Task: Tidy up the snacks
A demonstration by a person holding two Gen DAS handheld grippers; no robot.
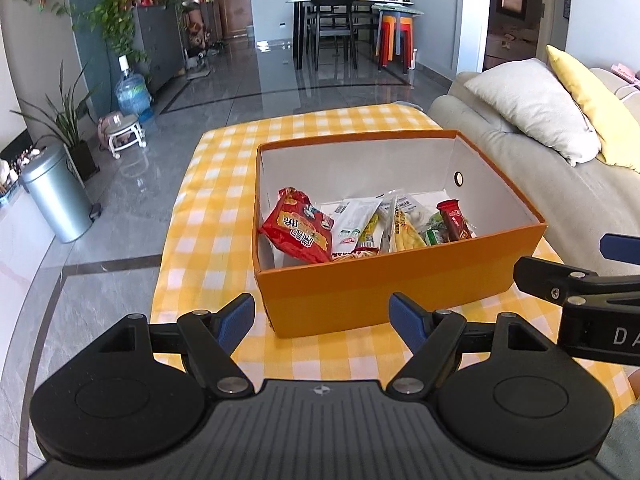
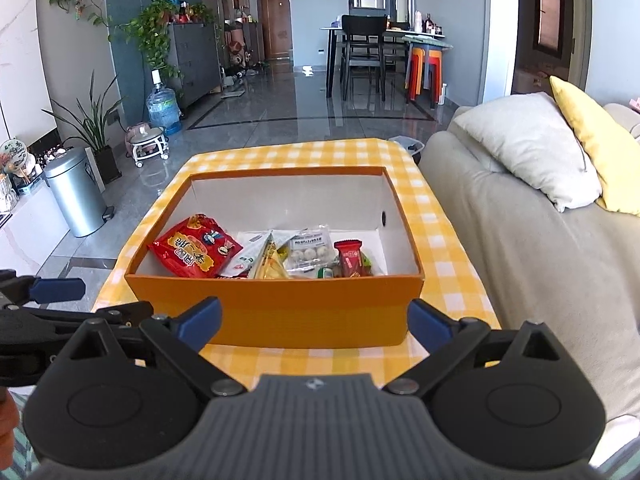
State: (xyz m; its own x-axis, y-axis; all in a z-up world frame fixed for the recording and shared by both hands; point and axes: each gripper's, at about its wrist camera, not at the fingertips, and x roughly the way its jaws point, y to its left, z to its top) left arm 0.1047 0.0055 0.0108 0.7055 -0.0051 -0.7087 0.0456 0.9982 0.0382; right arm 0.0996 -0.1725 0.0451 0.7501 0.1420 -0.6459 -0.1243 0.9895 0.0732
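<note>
Right wrist view, orange box (image 2: 280, 312) of snacks (image 2: 196, 252) just beyond both grippers' empty, spread jaws.

The orange box (image 2: 276, 308) is open on top, its far half bare of snacks (image 2: 264, 258). A sofa (image 2: 520, 240) stands just beside the table's right edge, perhaps touching; the left side opens onto floor.

A home living room: sofa (image 2: 520, 240), dining table (image 2: 360, 36), potted plants (image 2: 152, 32).
</note>
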